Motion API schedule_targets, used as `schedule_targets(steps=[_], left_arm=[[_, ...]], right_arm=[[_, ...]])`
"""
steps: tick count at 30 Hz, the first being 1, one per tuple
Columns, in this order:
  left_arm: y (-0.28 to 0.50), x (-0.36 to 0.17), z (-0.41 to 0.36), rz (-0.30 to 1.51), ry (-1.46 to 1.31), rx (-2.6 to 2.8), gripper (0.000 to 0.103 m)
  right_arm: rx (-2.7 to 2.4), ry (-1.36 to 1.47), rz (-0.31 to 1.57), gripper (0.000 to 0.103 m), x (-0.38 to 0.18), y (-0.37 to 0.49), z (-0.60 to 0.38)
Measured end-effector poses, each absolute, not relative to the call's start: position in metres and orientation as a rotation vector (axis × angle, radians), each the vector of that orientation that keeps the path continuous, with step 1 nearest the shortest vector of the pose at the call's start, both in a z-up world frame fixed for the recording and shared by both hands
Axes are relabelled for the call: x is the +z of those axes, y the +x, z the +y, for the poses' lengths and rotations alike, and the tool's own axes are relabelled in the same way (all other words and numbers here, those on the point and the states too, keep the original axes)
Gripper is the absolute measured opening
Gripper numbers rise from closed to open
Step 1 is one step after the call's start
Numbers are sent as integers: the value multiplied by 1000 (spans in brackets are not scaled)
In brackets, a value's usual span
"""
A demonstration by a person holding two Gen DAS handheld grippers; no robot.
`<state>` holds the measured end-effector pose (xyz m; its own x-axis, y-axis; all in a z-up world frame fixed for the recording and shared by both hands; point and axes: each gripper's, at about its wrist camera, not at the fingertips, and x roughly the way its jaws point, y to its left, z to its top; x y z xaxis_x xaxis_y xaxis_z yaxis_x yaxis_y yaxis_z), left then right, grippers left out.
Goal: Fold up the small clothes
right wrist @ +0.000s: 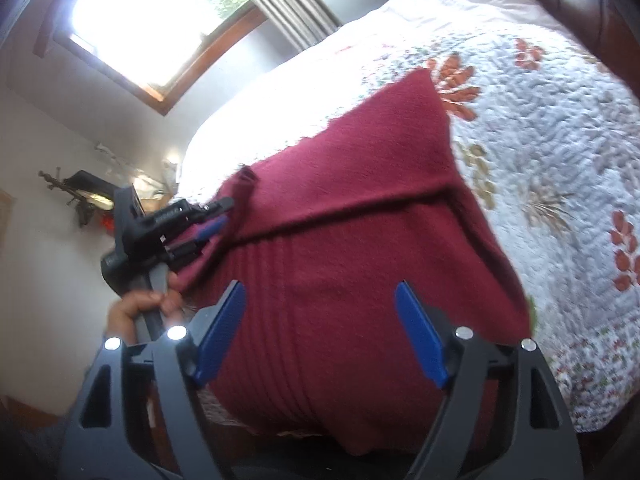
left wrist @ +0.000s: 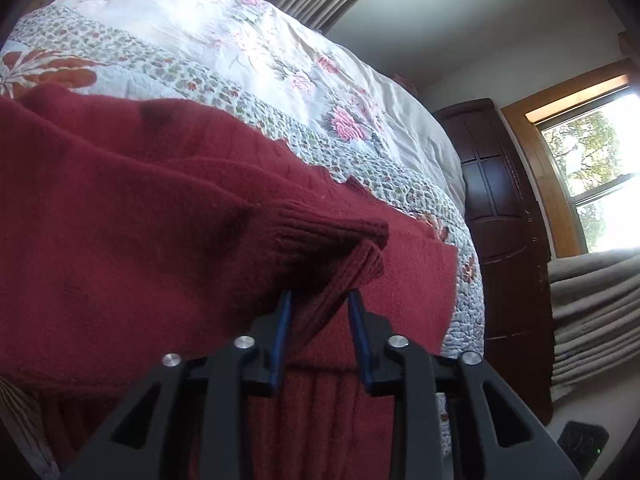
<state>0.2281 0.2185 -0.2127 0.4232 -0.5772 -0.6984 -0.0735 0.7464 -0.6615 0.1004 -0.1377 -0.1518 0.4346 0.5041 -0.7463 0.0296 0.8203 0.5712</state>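
Item: left gripper (left wrist: pixel 320 300) — blue pads closed in on the ribbed cuff (left wrist: pixel 352 248) of a dark red knit sweater (left wrist: pixel 120 220). The cuff runs between the fingers and bunches just past the tips; the sleeve is lifted and drapes back over the body of the garment. Grip looks narrow, on the cuff edge only.

Item: right gripper (right wrist: pixel 320 320) — pads spread wide, holding nothing, poised over the sweater's ribbed hem, which hangs slightly off the near edge of the bed. From this view the left gripper can be seen at the sweater's left side, a hand (right wrist: pixel 140 308) on its handle.

Item: sweater — lies on a floral quilt (right wrist: pixel 560 160), already creased across the middle, one corner pointing toward the far side of the bed.

Item: background — window (left wrist: pixel 592 168), dark wardrobe (left wrist: pixel 500 208), stacked grey blankets (left wrist: pixel 592 300).

Risks, as judged:
- Cuff slips from the pads mid-carry, since thick knit compresses and only an edge is held — sleeve would drop crooked.
- Dragging the sleeve across may shift the body, with the right gripper pinning nothing.
- The overhanging hem could slide the whole garment toward the floor.
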Motion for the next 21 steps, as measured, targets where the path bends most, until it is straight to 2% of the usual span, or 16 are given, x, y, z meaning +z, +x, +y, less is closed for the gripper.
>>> schedule_targets(steps=[2, 4, 6, 7, 13, 21], left_arm=[[214, -202, 233, 1080, -708, -346, 63], [201, -195, 252, 1077, -741, -339, 69], [182, -190, 269, 1075, -765, -317, 74], [170, -188, 279, 1073, -765, -301, 78], [90, -190, 336, 1058, -821, -182, 80], [24, -223, 370, 1084, -975, -21, 80]], right_arm=[[391, 612, 1111, 78, -153, 126, -134], [478, 684, 1155, 77, -162, 157, -124], [546, 736, 1210, 68, -178, 190, -110], [576, 753, 1244, 67, -188, 206, -101], [627, 795, 1433, 62, -240, 272, -63], [681, 819, 1507, 63, -253, 288, -39]])
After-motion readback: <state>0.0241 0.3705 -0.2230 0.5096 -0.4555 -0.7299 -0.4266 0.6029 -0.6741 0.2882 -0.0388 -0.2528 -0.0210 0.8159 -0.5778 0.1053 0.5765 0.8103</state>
